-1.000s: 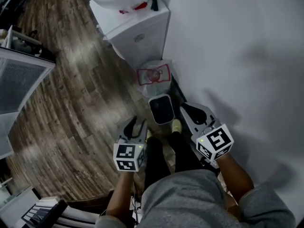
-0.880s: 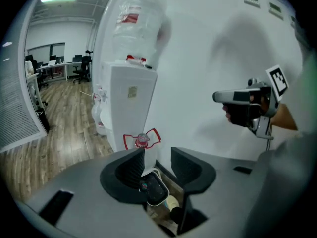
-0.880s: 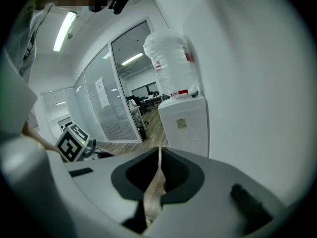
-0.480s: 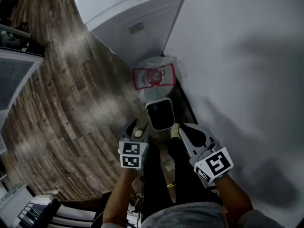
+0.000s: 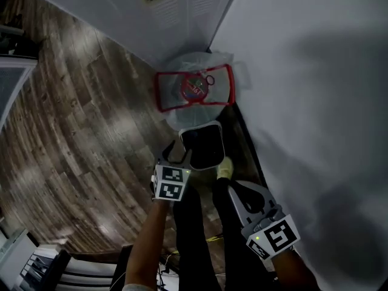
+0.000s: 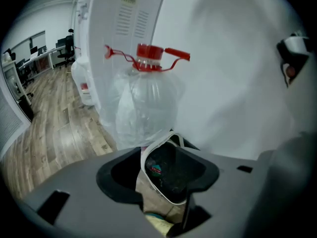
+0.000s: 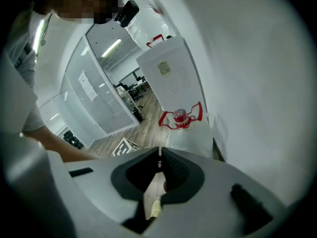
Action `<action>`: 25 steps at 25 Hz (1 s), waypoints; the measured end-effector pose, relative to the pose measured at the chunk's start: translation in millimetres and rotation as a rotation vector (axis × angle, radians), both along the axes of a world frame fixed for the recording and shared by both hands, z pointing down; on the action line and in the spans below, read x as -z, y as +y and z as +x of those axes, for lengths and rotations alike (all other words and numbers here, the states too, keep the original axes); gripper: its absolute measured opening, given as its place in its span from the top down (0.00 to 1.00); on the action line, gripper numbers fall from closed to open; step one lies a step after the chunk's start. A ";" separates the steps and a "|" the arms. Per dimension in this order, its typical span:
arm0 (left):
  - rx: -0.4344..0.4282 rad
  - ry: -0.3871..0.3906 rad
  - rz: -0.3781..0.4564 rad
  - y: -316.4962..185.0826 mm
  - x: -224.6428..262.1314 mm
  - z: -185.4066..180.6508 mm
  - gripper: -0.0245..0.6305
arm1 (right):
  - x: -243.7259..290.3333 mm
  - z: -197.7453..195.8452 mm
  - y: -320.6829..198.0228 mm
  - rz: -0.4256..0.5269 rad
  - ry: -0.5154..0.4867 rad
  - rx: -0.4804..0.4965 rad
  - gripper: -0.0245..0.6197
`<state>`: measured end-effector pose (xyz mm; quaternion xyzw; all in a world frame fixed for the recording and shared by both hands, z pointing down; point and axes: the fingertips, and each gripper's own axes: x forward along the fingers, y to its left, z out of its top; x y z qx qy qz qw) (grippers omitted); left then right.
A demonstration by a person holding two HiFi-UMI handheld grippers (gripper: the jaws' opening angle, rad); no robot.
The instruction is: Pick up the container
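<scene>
Container [image 5: 203, 145] on floor [image 5: 91, 138] at centre of head view, at foot of wall [image 5: 315, 102], just below jug [image 5: 194, 90]. Mouth up, oblong, long axis roughly top-to-bottom of frame, along the wall. Left hand-held gripper [image 5: 177, 155] right at container's left rim, jaws opening and not clamping. In left gripper view, white near rim in the gap between jaws, dark inside straight ahead, jug behind. Right hand-held gripper [image 5: 233, 190] at lower right, apart from container, jaws closed on nothing. Left clearly nearer. Probably no pickup yet. Next likely needs left jaws astride the rim wall, then closing.
</scene>
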<state>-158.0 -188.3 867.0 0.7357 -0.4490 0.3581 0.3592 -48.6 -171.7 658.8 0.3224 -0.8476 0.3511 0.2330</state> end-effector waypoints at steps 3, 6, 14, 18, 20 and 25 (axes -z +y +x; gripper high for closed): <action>-0.039 -0.017 -0.019 -7.1 -47.6 3.9 0.63 | -32.5 4.5 16.1 -0.052 -0.006 -0.017 0.91; -0.064 -0.030 -0.041 -11.9 -89.4 3.7 0.61 | -60.2 10.3 33.4 -0.102 -0.003 -0.032 0.91; -0.162 -0.008 -0.089 -14.4 -132.7 15.5 0.60 | -90.2 14.4 53.5 -0.154 -0.028 -0.049 0.91; -0.233 -0.012 -0.114 -1.6 -122.6 23.4 0.60 | -79.8 13.8 51.5 -0.151 -0.046 -0.045 0.91; -0.303 -0.047 -0.133 3.3 -119.9 24.8 0.60 | -73.9 14.1 47.2 -0.143 -0.054 -0.046 0.91; -0.608 -0.197 -0.148 19.4 -116.8 27.3 0.62 | -66.6 20.3 41.5 -0.135 -0.058 -0.055 0.91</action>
